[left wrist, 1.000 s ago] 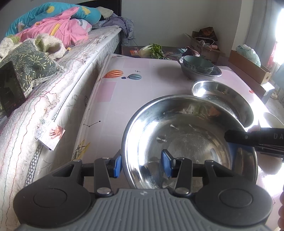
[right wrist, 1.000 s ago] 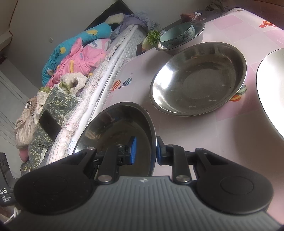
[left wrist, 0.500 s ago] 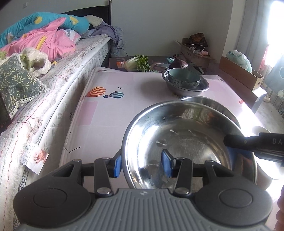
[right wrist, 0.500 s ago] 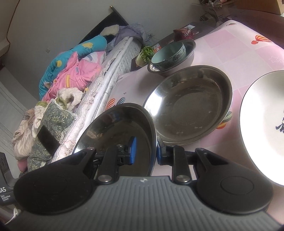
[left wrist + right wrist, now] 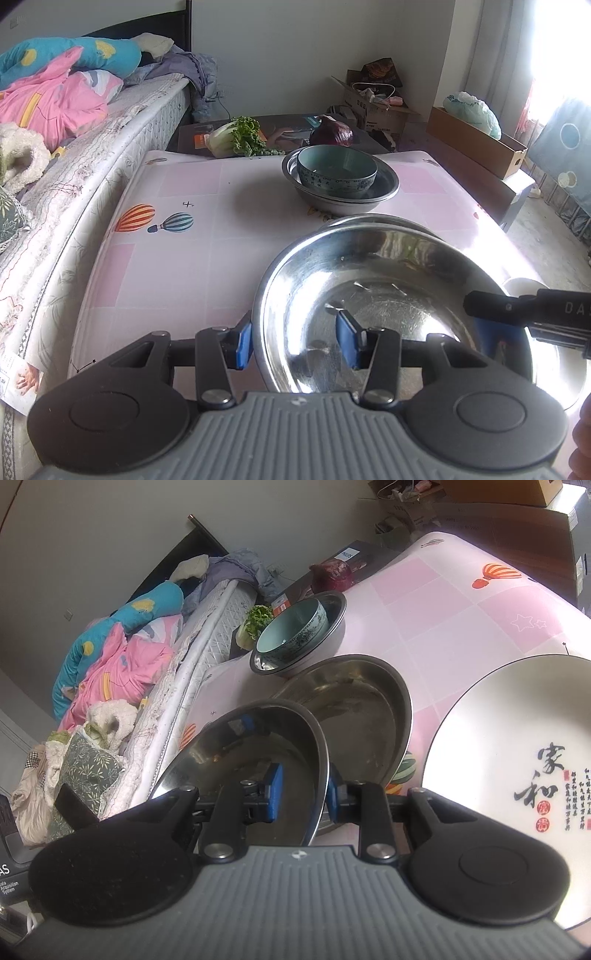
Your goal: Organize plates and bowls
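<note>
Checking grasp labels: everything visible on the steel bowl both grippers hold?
The steel bowl is round, shiny and empty, with scuffs inside. The left gripper and right gripper each pinch its rim with blue pads, on opposite sides. It is tilted, above the pink table, overlapping the second steel bowl behind it.

Both cams ride right behind their own gripper fingers, fisheye, angled down at the pink table (image 5: 177, 266). The left wrist view looks along the table toward the far wall, bed (image 5: 92, 155) on its left, with the steel bowl (image 5: 388, 306) filling the near right. The right wrist view is rolled, so the table tilts and the bed sits on its left. Both views share that same bowl (image 5: 258, 753) close up, plus the teal bowl (image 5: 337, 166) (image 5: 291, 627) farther off. The other gripper's finger (image 5: 517, 306) pokes into the left view.
</note>
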Available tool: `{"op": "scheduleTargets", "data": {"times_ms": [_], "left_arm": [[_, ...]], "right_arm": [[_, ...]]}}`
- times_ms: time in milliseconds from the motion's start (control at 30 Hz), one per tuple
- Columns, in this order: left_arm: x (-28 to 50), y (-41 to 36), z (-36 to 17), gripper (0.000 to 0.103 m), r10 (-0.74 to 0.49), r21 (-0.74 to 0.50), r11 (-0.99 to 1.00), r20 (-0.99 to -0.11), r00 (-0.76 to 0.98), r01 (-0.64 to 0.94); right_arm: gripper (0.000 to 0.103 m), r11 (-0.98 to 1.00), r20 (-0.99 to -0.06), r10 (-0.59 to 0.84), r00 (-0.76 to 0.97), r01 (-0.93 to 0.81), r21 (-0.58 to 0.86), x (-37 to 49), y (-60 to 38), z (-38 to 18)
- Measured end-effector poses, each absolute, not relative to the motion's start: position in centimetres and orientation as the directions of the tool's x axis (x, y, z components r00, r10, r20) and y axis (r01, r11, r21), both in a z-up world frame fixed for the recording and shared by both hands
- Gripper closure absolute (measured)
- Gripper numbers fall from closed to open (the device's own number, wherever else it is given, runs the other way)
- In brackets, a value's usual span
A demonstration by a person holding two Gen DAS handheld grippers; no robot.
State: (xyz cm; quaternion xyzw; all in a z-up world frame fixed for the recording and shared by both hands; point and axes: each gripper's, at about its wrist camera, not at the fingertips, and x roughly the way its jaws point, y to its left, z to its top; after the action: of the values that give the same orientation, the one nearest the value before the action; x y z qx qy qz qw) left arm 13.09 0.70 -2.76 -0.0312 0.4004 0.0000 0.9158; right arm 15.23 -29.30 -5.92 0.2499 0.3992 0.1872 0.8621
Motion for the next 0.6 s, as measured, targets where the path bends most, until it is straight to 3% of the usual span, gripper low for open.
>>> {"op": "scheduleTargets", "data": {"times_ms": [600], "left_arm": [[17.5,-0.8,-5.2,0.056,-0.071,-0.090,0.996,-0.778,0.625,0.002]], "right_arm": [[0.072,0.831,-0.656,0.475,0.587,-0.053,0.554,19.4,-30.4,-8.1]]}}
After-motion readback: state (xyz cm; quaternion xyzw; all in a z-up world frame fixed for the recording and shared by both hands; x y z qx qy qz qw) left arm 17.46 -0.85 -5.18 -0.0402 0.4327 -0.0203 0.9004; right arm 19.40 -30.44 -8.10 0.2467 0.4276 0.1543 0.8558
